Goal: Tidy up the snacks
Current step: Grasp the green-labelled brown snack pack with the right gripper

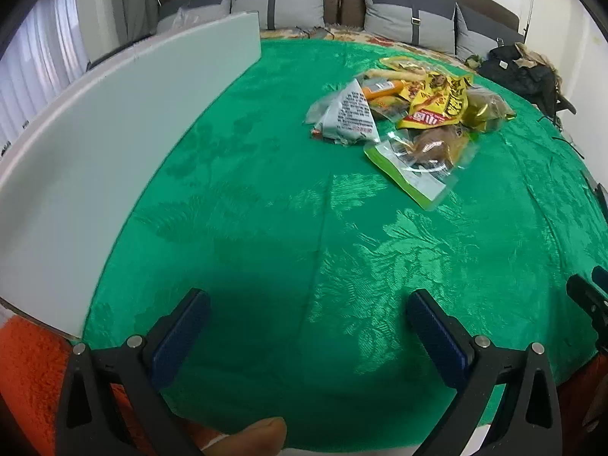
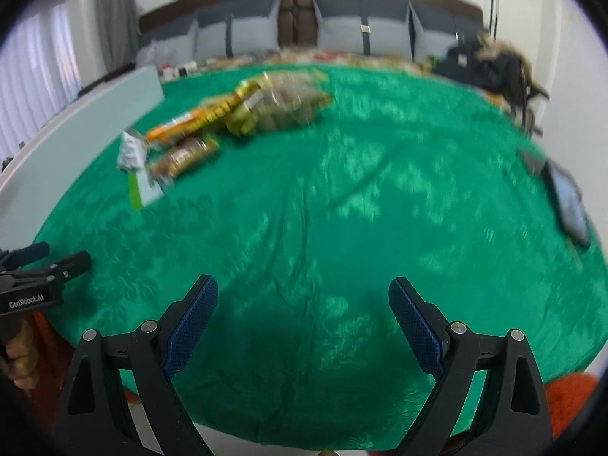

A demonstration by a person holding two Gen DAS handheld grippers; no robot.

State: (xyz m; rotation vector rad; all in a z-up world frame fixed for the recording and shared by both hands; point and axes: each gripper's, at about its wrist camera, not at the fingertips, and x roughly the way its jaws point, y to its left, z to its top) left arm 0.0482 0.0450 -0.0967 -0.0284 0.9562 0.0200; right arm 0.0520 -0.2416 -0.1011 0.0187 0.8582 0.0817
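Snack pile (image 1: 410,114) lies mid-surface on the green cloth (image 1: 266,209), well ahead of both grippers. Left gripper (image 1: 307,326): jaws released, empty; pile ahead-right. Right gripper (image 2: 304,315): jaws released, empty; pile ahead-left, view blurred. Left looks nearer, probably. White box (image 1: 95,159) stands left.

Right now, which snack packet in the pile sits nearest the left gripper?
The clear packet with the green edge, holding brown pieces. It lies at the pile's front, closer to the left gripper than the grey triangular pack.
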